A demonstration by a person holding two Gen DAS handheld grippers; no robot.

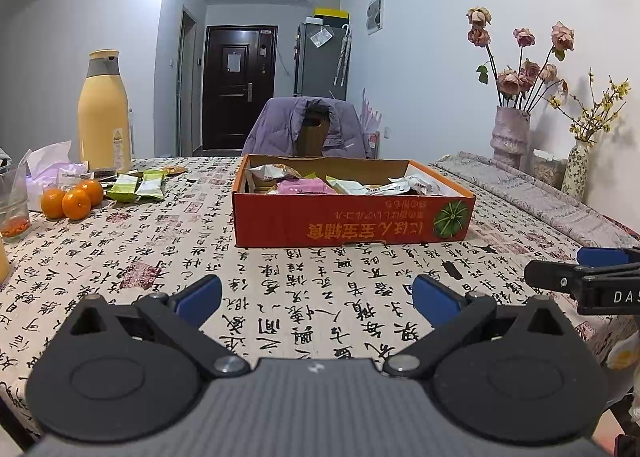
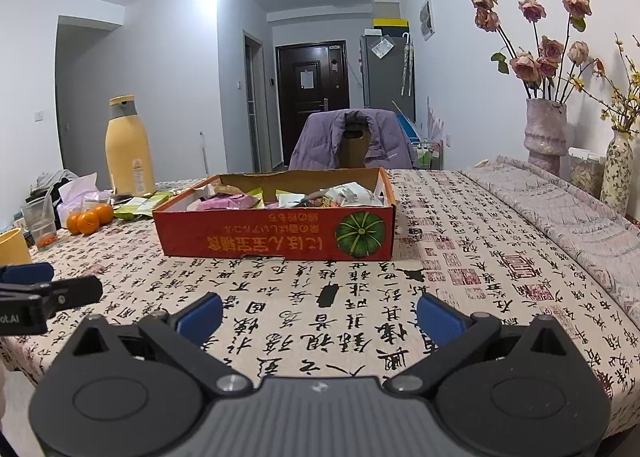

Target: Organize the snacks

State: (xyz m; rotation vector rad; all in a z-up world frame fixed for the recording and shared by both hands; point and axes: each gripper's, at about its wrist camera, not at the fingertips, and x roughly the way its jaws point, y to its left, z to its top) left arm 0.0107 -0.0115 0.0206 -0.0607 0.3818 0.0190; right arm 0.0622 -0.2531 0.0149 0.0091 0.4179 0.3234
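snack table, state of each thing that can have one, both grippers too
left gripper: open, empty
right gripper: open, empty
red box: open-topped, snack packets inside
green packets: loose on the tablecloth, outside the box
yellow bottle: upright, capped
oranges: bunched together, unpeeled
front door: shut

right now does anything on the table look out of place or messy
Yes. A few green snack packets lie loose on the tablecloth left of the red cardboard box, beside the oranges, while the other snacks sit jumbled inside the box. The box's print reads upside down from here. Nothing looks spilled or damaged.
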